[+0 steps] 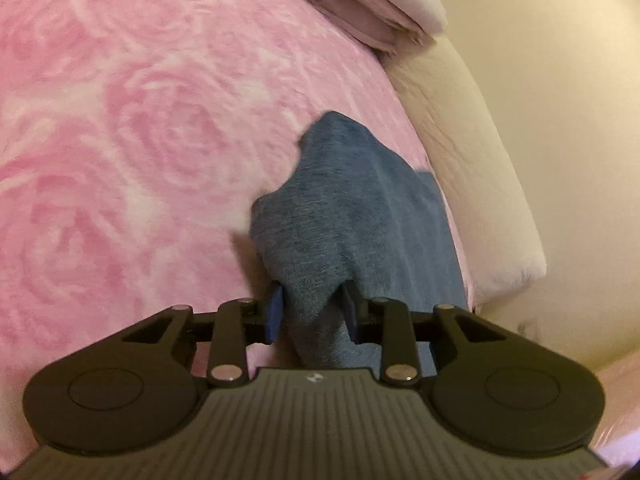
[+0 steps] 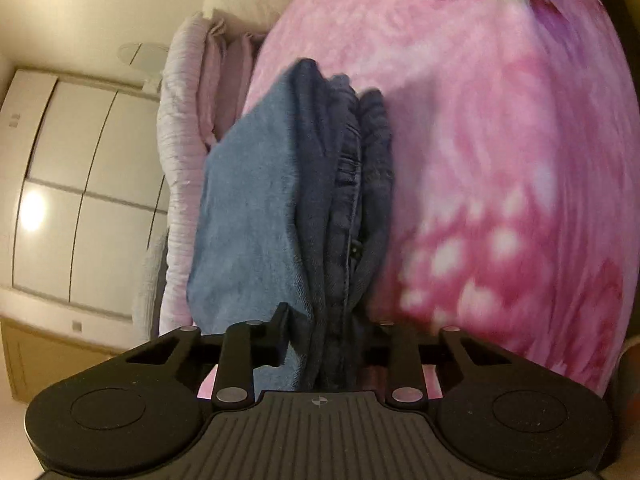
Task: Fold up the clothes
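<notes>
A blue denim garment [image 1: 352, 216] hangs bunched over the pink rose-patterned blanket [image 1: 140, 140]. My left gripper [image 1: 312, 312] is shut on a light blue fold of it, the cloth pinched between the blue pads. In the right wrist view the same garment [image 2: 280, 208] shows its light inside and a darker elastic waistband [image 2: 348, 184]. My right gripper [image 2: 328, 340] is shut on the gathered waistband end, which hides its fingertips. The pink blanket [image 2: 500, 160] lies behind it.
A cream mattress edge [image 1: 472, 168] runs along the right of the blanket, with folded pale pink bedding [image 1: 372, 4] at the top. In the right wrist view a white wardrobe [image 2: 80, 184] stands at the left, beside stacked pale bedding [image 2: 184, 120].
</notes>
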